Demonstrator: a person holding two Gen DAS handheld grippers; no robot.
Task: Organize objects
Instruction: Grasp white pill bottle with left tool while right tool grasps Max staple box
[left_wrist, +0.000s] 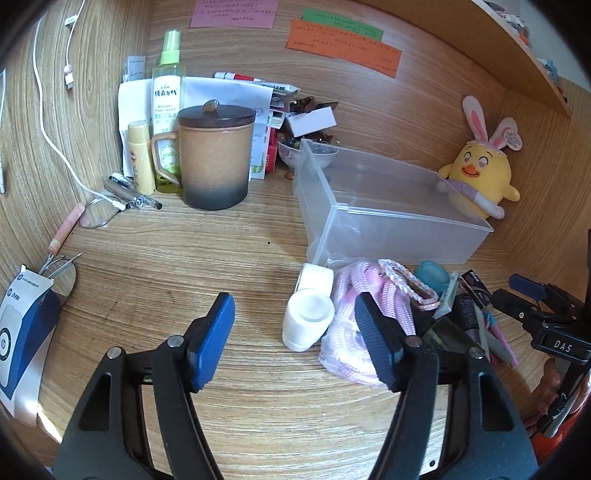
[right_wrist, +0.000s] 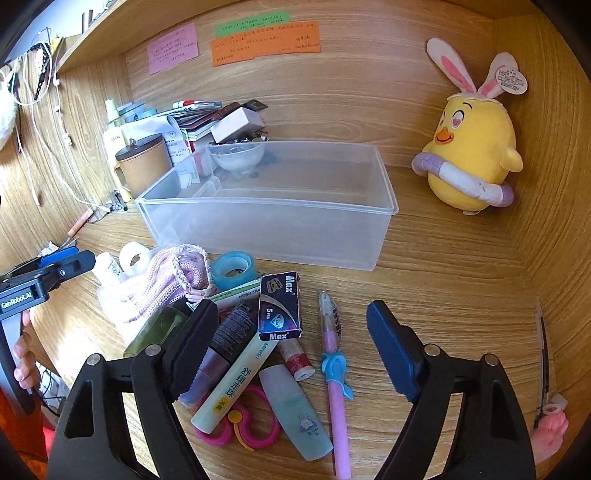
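Observation:
A clear plastic bin (right_wrist: 266, 229) stands empty on the wooden desk; it also shows in the left wrist view (left_wrist: 388, 225). In front of it lies a heap of small items: a pink rope bundle (right_wrist: 162, 284), a teal tape roll (right_wrist: 234, 267), a black Max box (right_wrist: 279, 306), a pink pen (right_wrist: 334, 365), pink scissors (right_wrist: 240, 424), a teal tube (right_wrist: 295, 410). My right gripper (right_wrist: 288, 347) is open above the heap. My left gripper (left_wrist: 295, 339) is open, with a white jar (left_wrist: 308, 319) and the rope bundle (left_wrist: 354, 306) between its fingers.
A brown lidded mug (left_wrist: 214, 155), a green spray bottle (left_wrist: 168, 99), papers and a bowl (right_wrist: 236, 155) crowd the back left. A yellow chick plush (right_wrist: 469, 147) sits at the back right. Glasses (left_wrist: 99, 212) and a blue-white box (left_wrist: 22, 332) lie at the left.

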